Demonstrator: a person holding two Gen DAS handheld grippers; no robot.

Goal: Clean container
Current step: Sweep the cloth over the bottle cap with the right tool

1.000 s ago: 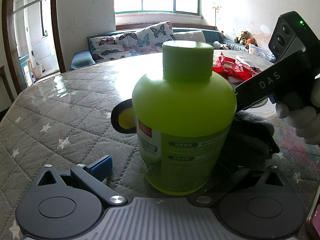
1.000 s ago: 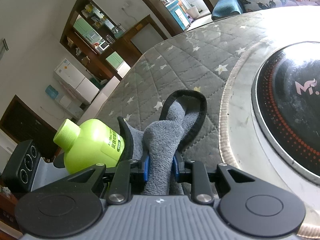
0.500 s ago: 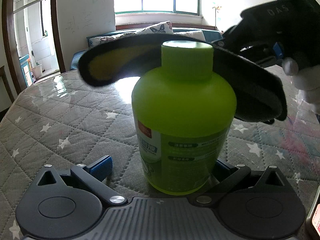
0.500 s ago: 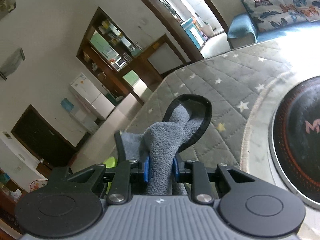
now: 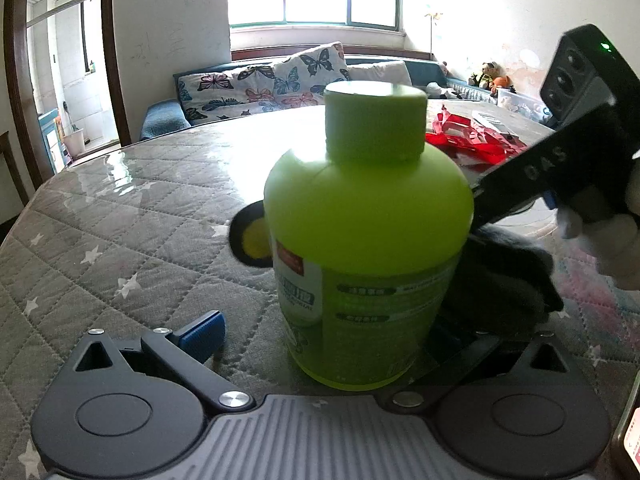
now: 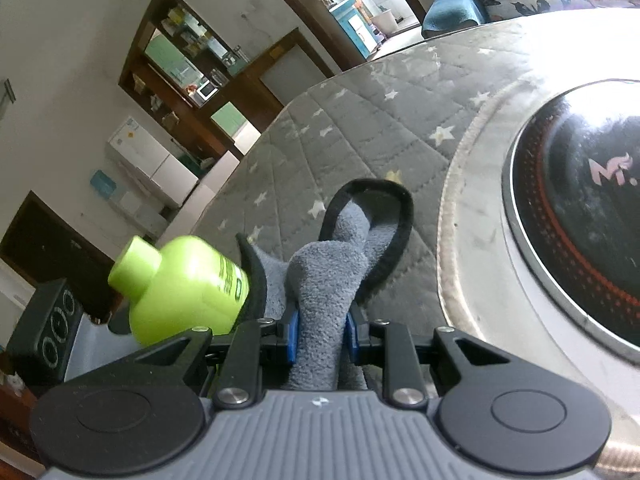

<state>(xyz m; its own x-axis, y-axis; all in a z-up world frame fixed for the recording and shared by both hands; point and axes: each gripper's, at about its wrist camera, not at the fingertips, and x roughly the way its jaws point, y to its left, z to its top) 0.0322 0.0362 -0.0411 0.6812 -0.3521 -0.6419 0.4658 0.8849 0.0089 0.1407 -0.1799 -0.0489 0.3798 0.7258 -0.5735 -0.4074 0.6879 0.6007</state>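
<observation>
A lime-green bottle [image 5: 368, 220] with its cap on stands upright on the quilted table cover [image 5: 120, 240], between the fingers of my left gripper [image 5: 332, 336]. The left blue pad [image 5: 204, 334] stands clear of the bottle; the other pad is hidden behind it. My right gripper [image 6: 320, 328] is shut on a bunched grey cloth [image 6: 320, 280] with black trim. In the left wrist view that gripper's black body [image 5: 552, 168] comes in from the right, and the cloth [image 5: 512, 276] lies low behind the bottle, its yellow side [image 5: 252, 240] showing at the left.
A black induction hob [image 6: 580, 216] sits on a pale round mat to the right of the cloth. Red plastic wrapping [image 5: 472, 142] lies further back on the table. A phone's edge [image 5: 630, 440] shows at the lower right. A gloved hand [image 5: 608, 248] holds the right gripper.
Half a second ago the right gripper held the cloth raised behind the bottle's cap; now it is back down behind the bottle's lower body. The bottle and left gripper have not moved.
</observation>
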